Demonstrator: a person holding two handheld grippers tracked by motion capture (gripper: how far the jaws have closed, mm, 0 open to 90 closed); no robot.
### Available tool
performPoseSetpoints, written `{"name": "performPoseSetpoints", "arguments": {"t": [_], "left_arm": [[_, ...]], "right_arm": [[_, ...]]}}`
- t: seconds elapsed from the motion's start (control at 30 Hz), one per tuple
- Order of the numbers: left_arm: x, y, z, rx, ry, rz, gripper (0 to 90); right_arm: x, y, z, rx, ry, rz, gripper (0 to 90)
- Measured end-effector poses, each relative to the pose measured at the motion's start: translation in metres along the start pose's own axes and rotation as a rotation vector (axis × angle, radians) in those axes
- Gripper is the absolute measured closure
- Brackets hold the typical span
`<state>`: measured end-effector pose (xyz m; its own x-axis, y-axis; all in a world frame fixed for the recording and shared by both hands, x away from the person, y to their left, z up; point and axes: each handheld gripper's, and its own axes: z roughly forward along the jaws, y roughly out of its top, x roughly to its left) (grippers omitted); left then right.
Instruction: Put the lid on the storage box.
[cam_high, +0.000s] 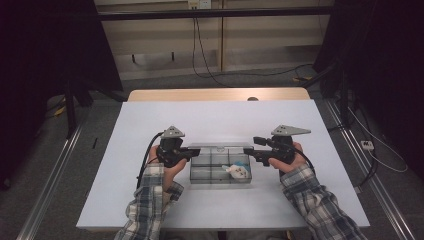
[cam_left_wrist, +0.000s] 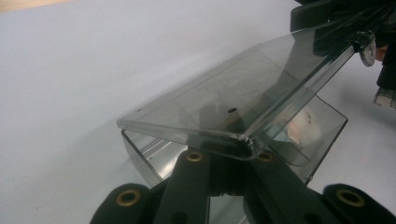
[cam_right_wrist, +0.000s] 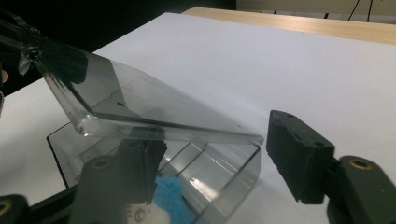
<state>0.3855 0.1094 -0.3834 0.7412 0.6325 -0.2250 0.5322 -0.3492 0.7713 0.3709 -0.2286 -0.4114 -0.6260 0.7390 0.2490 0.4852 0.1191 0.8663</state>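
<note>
A clear smoky plastic box (cam_high: 220, 172) with several compartments lies in the middle of the white table. Its hinged lid (cam_high: 220, 147) is raised and tilted. In the front right compartment lies a small white and blue toy (cam_high: 239, 170). My left gripper (cam_high: 192, 152) is at the box's left end, shut on the lid's corner (cam_left_wrist: 233, 140). At the right end my right gripper (cam_high: 252, 150) stands open. In the right gripper view one jaw sits under the lid (cam_right_wrist: 140, 107) and the other stands clear of it, with the toy (cam_right_wrist: 170, 198) below.
The white tabletop (cam_high: 150, 120) has bare room on all sides of the box. A wooden strip (cam_high: 215, 94) runs along its far edge. Dark curtains, floor rails and cables surround the table.
</note>
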Motion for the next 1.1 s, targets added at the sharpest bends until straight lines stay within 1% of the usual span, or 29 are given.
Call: {"name": "performPoseSetpoints", "arguments": {"t": [0.03,0.1,0.17,0.2,0.27,0.33,0.37,0.4,0.47,0.5,0.6,0.7,0.8,0.83,0.87,0.97,1.1], "left_arm": [[-0.001,-0.001,0.0,-0.004,-0.003,-0.004,90.0],[-0.001,-0.002,0.0,0.003,-0.002,-0.001,90.0],[-0.003,-0.004,0.0,0.005,0.0,-0.002,90.0],[-0.003,-0.004,0.0,0.003,0.004,0.005,90.0],[-0.004,-0.006,-0.001,0.004,0.002,0.002,90.0],[-0.005,-0.008,-0.001,-0.003,-0.001,-0.007,90.0],[-0.004,-0.009,-0.001,0.002,-0.01,-0.006,90.0],[-0.005,-0.01,-0.001,0.002,-0.008,-0.009,90.0],[-0.005,-0.012,-0.001,0.011,-0.007,-0.007,90.0],[-0.005,-0.013,-0.001,0.009,-0.008,-0.005,90.0],[-0.007,-0.015,-0.001,0.012,-0.006,-0.002,90.0],[-0.008,-0.017,-0.001,0.018,-0.009,-0.001,90.0],[-0.01,-0.021,-0.001,0.013,-0.007,0.001,90.0],[-0.01,-0.021,-0.002,0.016,-0.008,0.01,90.0],[-0.01,-0.022,-0.002,0.014,-0.013,0.005,90.0],[-0.011,-0.024,-0.003,0.016,-0.014,0.008,90.0],[-0.012,-0.027,-0.004,0.015,-0.014,0.01,90.0]], "right_arm": [[0.0,-0.001,-0.003,-0.001,-0.005,0.003,34.2],[-0.001,-0.003,-0.008,0.005,-0.009,0.011,31.8],[-0.001,-0.006,-0.013,0.015,-0.005,0.015,31.8],[0.0,-0.008,-0.015,0.016,-0.006,0.013,31.9],[0.0,-0.01,-0.021,0.015,-0.005,0.013,33.4],[0.0,-0.011,-0.026,0.013,0.004,0.009,37.9],[0.0,-0.012,-0.029,0.01,0.008,0.007,40.9],[0.0,-0.013,-0.031,0.012,0.013,0.001,44.2],[0.001,-0.015,-0.034,0.018,0.02,-0.01,52.9],[0.002,-0.016,-0.035,0.025,0.025,-0.012,59.0],[0.004,-0.018,-0.037,0.037,0.057,-0.023,73.2],[0.007,-0.02,-0.036,0.045,0.095,-0.025,83.2],[0.012,-0.022,-0.032,0.055,0.132,-0.022,87.6],[0.015,-0.022,-0.031,0.058,0.143,-0.021,88.3],[0.017,-0.023,-0.03,0.058,0.15,-0.02,89.3],[0.02,-0.023,-0.029,0.058,0.158,-0.023,90.0],[0.019,-0.024,-0.029,0.052,0.156,-0.018,90.0]]}}
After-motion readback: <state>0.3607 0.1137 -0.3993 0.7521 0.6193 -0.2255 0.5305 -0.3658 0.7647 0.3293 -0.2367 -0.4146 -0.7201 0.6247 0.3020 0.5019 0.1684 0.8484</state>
